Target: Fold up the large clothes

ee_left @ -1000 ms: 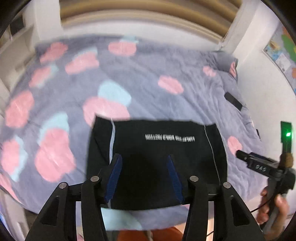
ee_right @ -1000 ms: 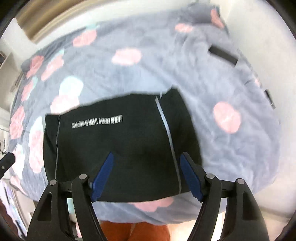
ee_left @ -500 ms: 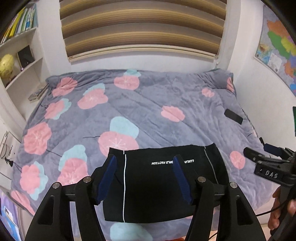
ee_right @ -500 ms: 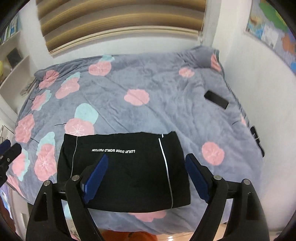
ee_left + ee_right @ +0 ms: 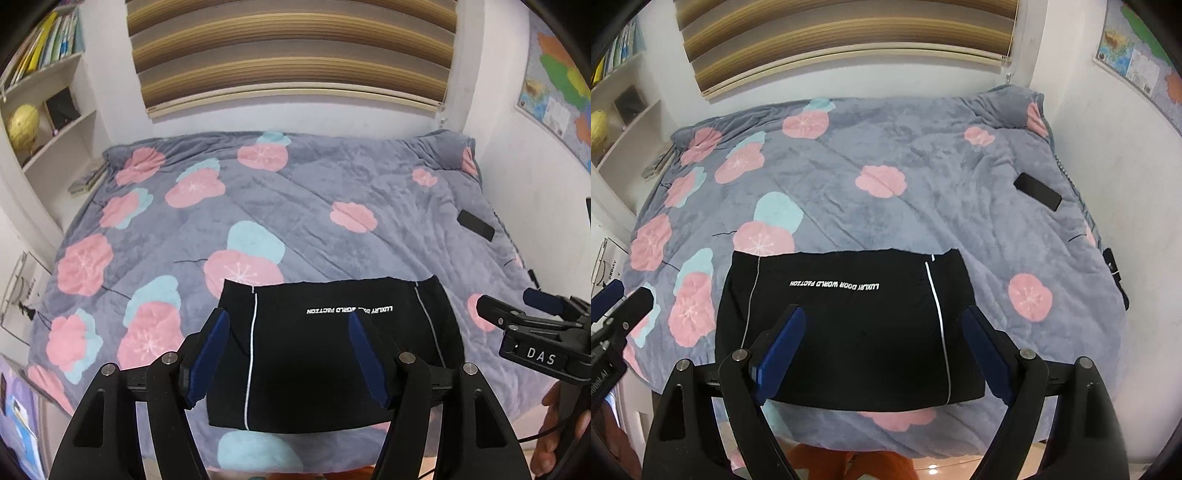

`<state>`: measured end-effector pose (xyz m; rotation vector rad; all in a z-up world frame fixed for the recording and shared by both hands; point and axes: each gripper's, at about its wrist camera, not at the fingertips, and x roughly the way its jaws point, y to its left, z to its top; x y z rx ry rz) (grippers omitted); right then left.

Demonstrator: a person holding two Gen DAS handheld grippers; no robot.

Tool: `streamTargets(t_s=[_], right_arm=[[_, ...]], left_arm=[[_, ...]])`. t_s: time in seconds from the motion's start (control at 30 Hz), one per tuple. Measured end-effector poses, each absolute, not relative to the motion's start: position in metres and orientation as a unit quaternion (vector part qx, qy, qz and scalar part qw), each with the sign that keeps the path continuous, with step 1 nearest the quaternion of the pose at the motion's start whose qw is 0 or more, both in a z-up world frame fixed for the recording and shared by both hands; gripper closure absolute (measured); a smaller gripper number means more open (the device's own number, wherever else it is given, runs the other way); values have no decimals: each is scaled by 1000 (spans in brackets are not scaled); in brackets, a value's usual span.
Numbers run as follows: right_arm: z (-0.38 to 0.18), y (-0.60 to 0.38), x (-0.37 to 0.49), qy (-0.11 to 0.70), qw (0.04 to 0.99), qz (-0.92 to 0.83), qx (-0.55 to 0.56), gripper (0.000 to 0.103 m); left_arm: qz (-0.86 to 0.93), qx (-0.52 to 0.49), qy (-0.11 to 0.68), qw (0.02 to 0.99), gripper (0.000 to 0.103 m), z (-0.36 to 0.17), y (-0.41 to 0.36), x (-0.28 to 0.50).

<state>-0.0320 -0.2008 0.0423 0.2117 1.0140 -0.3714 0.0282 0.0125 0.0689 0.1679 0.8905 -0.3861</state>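
Note:
A black garment [image 5: 325, 354] lies folded into a flat rectangle near the bed's front edge, with white lettering and thin white stripes; it also shows in the right wrist view [image 5: 849, 328]. My left gripper [image 5: 288, 325] is open and empty, held above and in front of the garment. My right gripper [image 5: 884, 317] is open and empty, also held back above it. The right gripper shows at the right of the left wrist view [image 5: 517, 302], and the left gripper at the left edge of the right wrist view [image 5: 624, 295].
The bed carries a grey blanket [image 5: 314, 206] with pink and blue flowers. A black phone [image 5: 475, 225] lies at its right side, also in the right view [image 5: 1037, 192]. Shelves [image 5: 48, 110] stand left, a wall with a map [image 5: 554, 85] right, a striped blind [image 5: 288, 51] behind.
Both grippers have pulled up and back from the garment, so the whole bed and room came into view. The garment stays flat on the bed.

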Motion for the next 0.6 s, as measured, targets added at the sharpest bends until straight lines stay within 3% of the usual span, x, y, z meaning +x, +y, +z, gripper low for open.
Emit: streamTargets(t_s=[0.6], right_arm=[[38,-197,-17,488,850,-179,87,15]], left_arm=[[-186,89,401,892,34,78,2,35]])
